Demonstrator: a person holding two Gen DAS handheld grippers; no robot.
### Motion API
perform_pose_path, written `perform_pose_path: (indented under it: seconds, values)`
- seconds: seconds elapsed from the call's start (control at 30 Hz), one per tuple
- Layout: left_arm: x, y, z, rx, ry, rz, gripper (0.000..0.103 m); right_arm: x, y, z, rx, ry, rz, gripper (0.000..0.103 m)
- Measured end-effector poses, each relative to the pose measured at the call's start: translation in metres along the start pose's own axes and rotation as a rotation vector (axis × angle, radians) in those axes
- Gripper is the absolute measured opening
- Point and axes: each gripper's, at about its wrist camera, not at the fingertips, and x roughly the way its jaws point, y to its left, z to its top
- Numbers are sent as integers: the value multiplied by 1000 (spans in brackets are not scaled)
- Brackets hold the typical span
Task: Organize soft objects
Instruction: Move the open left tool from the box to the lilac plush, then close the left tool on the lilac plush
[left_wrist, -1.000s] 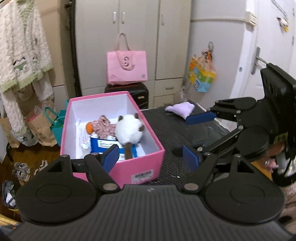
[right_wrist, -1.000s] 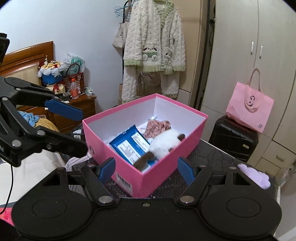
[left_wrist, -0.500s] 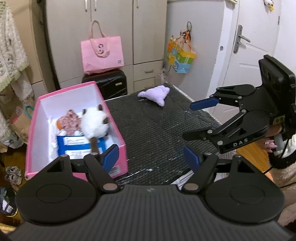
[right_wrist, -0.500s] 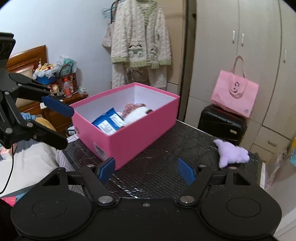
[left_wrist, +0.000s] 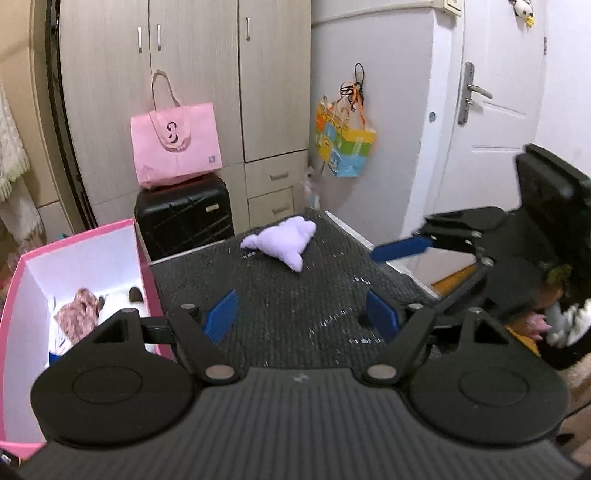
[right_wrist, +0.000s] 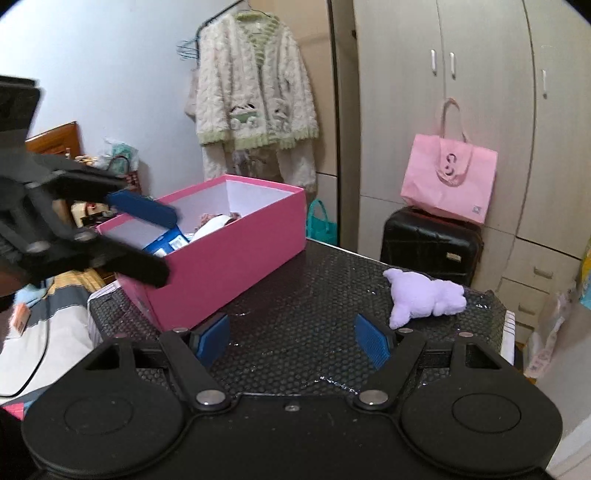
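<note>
While your left gripper (left_wrist: 303, 314) stands wide and empty over the bench (left_wrist: 295, 325), the purple plush (left_wrist: 282, 242) lies beyond it, well apart from the pink box (left_wrist: 74, 236); you're between items, heading for that plush

From the right wrist, your right gripper (right_wrist: 291, 338) is opening, nothing between its jaws, plush (right_wrist: 424, 295) just right of it: swing right, straddle, close

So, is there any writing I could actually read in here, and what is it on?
"S": large curly mark on the pink tote bag; it might be a 3.
Blue packet in the pink cardboard box: print too small.
Colourful gift bag hanging on the wall: print blurred.
</note>
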Motion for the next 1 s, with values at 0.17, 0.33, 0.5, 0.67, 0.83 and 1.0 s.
perform_pose_path:
  seconds: [0.17,0.33,0.5,0.67,0.83,1.0]
  values:
    - [29,-2,7,-41,-24,-18,76,5,-4,-10,-93,-27,-37,84]
    - [59,-1,5,-95,-46,-21,83,21,-39,-13,-37,-27,-51,84]
    - [96,-4,8,-114,-54,20,84,38,-78,-12,15,-16,-65,84]
    - [137,3,14,-174,-52,22,84,54,-106,-17,6,-19,-97,84]
    - [176,11,21,-224,-40,34,83,79,-135,-21,33,-29,-114,84]
    - [204,10,27,-261,-71,89,83,109,-160,-21,10,-2,-90,84]
